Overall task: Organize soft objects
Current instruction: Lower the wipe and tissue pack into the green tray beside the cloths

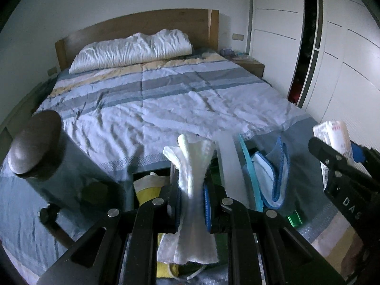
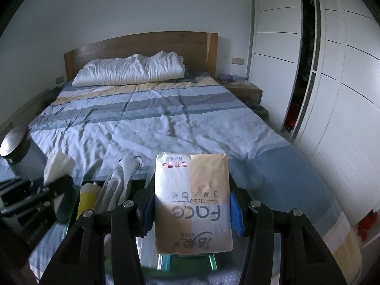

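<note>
White cloth [image 1: 193,180]: pinched upright in the left gripper [image 1: 192,204], long axis along the fingers.
Tissue pack [image 2: 192,201]: clamped lengthwise by the right gripper [image 2: 192,210].
Position: both held above the bed's [image 2: 166,128] foot, the right gripper just right of the left.
Below: a partly hidden container, likely the drop spot.

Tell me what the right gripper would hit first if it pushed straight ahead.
Probably the bed. The right gripper, shut on the tissue pack, points over the foot of the bed toward the pillow and headboard. Nothing stands between, though depth is hard to judge in this fisheye view.
</note>
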`<state>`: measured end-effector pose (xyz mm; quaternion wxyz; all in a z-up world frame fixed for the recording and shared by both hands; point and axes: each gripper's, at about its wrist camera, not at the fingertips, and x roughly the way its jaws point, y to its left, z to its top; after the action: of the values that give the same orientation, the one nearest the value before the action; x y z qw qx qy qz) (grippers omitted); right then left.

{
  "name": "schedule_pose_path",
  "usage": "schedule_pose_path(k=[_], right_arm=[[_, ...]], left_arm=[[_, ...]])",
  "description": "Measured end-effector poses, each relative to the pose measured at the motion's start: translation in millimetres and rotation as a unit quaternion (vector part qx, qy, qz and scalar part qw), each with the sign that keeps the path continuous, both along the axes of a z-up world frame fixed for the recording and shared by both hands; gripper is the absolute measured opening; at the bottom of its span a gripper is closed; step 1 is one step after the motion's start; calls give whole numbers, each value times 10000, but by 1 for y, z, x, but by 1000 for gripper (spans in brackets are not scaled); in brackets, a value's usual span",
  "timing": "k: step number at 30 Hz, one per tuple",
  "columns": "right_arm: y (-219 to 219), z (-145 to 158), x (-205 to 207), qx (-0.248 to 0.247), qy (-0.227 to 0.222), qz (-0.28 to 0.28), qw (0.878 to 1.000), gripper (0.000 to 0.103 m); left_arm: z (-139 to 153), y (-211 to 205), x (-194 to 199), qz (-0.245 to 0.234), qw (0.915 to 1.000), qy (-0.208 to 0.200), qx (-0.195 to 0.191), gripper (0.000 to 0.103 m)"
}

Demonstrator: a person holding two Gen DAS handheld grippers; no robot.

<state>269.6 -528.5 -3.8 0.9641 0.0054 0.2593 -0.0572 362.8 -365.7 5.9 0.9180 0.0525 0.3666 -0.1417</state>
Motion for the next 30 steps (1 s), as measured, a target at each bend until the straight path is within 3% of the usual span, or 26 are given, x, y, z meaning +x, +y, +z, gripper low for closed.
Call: schedule_pose_path(k=[12, 30], right_arm=[[10, -40, 46, 53, 438, 323, 9985, 50], [23, -61, 88, 19, 763, 312, 9966, 50]], left_arm=[[-37, -3, 21, 206, 9994, 231, 155, 13], [-75, -3, 40, 401, 9973, 465, 413, 13]])
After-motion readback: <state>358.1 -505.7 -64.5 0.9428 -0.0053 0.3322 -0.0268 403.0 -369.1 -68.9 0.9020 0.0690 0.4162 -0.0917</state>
